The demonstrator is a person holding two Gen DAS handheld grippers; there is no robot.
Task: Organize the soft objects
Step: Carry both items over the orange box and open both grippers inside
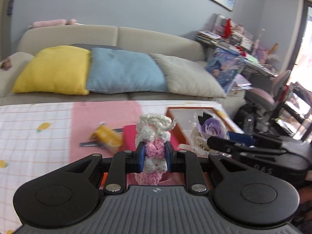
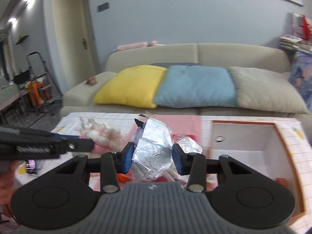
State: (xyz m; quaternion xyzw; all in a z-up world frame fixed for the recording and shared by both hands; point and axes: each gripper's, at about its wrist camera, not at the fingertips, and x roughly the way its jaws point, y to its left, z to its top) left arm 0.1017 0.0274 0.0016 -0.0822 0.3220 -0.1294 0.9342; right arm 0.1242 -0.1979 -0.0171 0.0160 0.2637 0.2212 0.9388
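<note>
While the left gripper [image 1: 155, 157] pinches the pink-and-white crochet toy [image 1: 154, 136] clear of the table, the right gripper [image 2: 153, 159] clasps a cellophane-wrapped bouquet [image 2: 154, 146] beside the white box [image 2: 253, 136], likely their destination.

Grey-blue wall [image 2: 175, 19], beige sofa [image 2: 234, 56], cream door [image 2: 72, 29]

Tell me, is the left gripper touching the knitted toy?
Touching: the left wrist view shows the left gripper squeezing the knitted toy between both pads.
</note>
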